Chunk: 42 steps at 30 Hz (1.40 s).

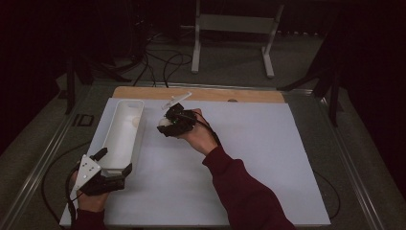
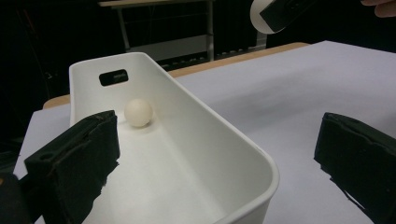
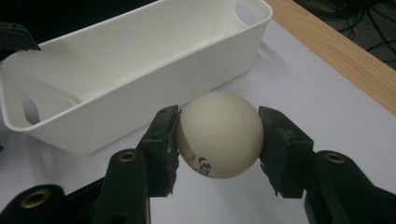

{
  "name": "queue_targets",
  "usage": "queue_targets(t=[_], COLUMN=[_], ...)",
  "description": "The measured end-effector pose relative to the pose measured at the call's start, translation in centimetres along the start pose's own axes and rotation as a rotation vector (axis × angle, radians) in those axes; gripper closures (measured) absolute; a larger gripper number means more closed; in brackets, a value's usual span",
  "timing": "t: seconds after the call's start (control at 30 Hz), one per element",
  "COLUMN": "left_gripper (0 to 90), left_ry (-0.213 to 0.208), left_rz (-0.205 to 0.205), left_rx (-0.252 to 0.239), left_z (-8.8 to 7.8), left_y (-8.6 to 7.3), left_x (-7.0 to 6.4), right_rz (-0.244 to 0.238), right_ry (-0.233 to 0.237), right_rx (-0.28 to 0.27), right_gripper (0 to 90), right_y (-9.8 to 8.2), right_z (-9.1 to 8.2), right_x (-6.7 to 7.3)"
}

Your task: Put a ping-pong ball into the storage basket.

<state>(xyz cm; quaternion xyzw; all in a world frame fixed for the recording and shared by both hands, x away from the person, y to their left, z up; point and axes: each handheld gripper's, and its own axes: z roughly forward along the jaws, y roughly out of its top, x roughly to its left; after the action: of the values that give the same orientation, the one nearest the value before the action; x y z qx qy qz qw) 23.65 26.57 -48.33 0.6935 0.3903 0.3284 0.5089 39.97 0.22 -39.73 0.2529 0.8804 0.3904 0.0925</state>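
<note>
The right gripper [image 3: 219, 140] had its jaws clamped on a cream ball [image 3: 220, 134], one pad on each side, and held it just above the white board [image 1: 249, 158], beside the long white bin [image 1: 122, 134] and short of its rim. The left gripper [image 1: 107, 165] sat at the bin's near end with its jaws spread wide, one inside the wall and one outside, pressing nothing that I could see. A second ball [image 2: 138, 112] lay at the far end of the bin, below the handle slot. To my eye the step was to drop the held ball in: lift it clear of the rim first, carry it over the open middle, then let go low so it would not bounce out. The board to the right lay open; the wooden edge [image 1: 201, 93] behind was close.
</note>
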Motion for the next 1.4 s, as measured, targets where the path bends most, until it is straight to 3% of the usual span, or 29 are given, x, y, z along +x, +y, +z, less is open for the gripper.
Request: queue_targets(t=[1.4], left_gripper=[0.9], left_ry=[-0.001], left_rz=[0.000], left_rx=[-0.003], left_z=[0.0], left_y=[0.0], left_x=[0.0], right_rz=[-0.004], right_ry=[0.022], right_rx=[-0.028], right_gripper=[49.9], right_y=[1.9], right_z=[0.9], right_x=[1.1])
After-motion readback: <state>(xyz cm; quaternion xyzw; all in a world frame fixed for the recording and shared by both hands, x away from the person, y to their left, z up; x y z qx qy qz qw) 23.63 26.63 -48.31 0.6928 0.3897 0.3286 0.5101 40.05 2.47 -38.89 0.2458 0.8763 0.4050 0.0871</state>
